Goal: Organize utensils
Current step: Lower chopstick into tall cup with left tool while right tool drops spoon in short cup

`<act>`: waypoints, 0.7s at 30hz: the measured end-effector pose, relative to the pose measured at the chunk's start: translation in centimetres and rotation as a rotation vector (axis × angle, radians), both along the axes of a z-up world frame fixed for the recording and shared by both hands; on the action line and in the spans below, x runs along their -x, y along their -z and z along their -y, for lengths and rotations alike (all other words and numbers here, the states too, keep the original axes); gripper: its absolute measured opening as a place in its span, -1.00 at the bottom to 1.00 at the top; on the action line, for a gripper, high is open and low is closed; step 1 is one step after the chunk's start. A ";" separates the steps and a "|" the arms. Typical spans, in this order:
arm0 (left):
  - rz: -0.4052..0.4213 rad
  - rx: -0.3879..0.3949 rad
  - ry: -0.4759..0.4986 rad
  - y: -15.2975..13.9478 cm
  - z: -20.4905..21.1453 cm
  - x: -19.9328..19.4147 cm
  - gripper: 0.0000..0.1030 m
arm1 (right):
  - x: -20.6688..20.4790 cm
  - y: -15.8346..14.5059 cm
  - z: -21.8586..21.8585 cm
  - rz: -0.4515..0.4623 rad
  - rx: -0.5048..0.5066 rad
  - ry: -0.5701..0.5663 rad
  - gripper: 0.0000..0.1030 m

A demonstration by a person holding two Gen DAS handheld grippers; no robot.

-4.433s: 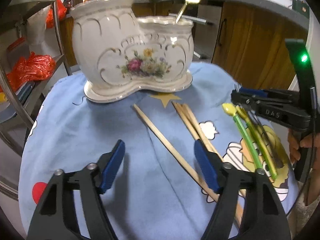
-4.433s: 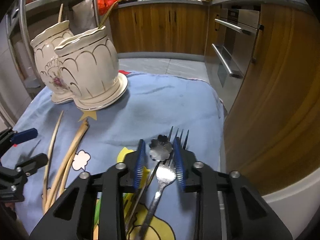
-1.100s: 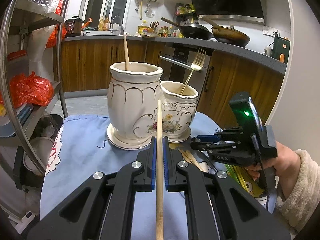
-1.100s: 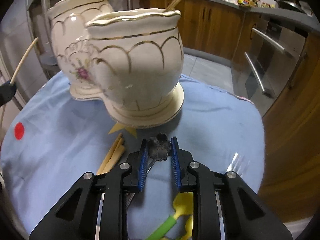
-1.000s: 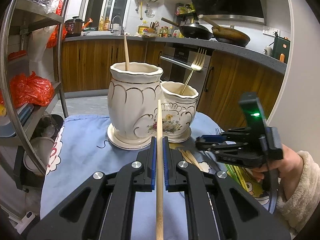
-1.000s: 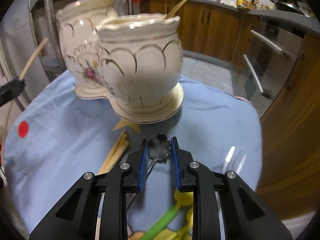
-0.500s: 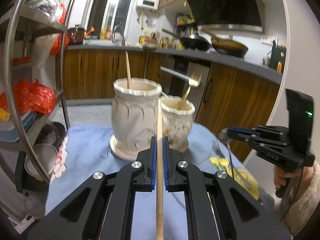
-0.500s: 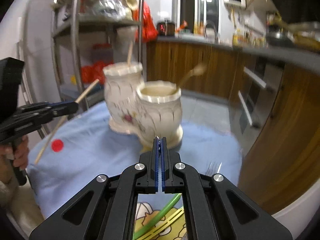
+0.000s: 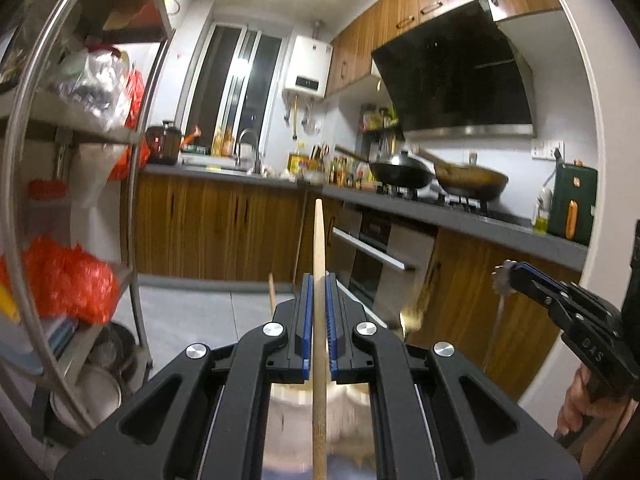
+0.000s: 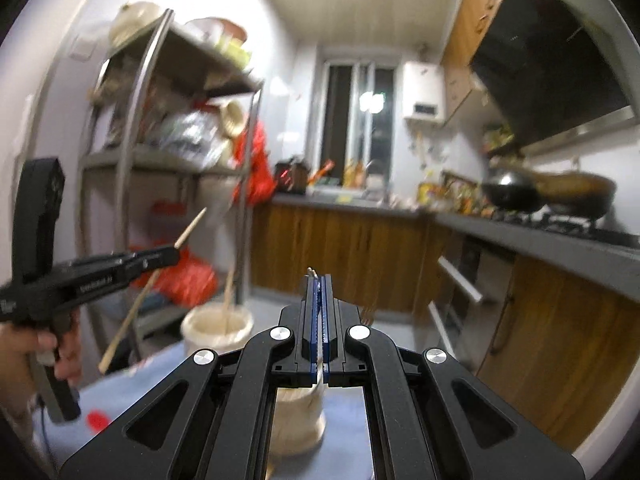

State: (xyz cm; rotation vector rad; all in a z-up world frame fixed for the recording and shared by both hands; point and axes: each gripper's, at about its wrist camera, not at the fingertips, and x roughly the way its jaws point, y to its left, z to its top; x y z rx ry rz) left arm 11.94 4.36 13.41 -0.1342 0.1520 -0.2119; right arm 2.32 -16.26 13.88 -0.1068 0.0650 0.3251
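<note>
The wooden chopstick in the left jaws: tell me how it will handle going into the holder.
The wooden chopstick looks stiff: it stays straight beyond the jaws. Thin and probably light. Being round, smooth and clamped mid-length, it may pivot or slip if its tip catches the ceramic holder.

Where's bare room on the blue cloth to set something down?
Bare cloth lies between the hand on the left gripper and the ceramic holder, around the red dot, and a strip right of the holder. Elsewhere the right gripper hides it.
</note>
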 end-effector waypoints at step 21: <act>0.031 -0.064 -0.112 1.7 1.5 -8.8 -0.89 | -7.3 4.5 -1.0 -0.001 0.015 0.115 -0.96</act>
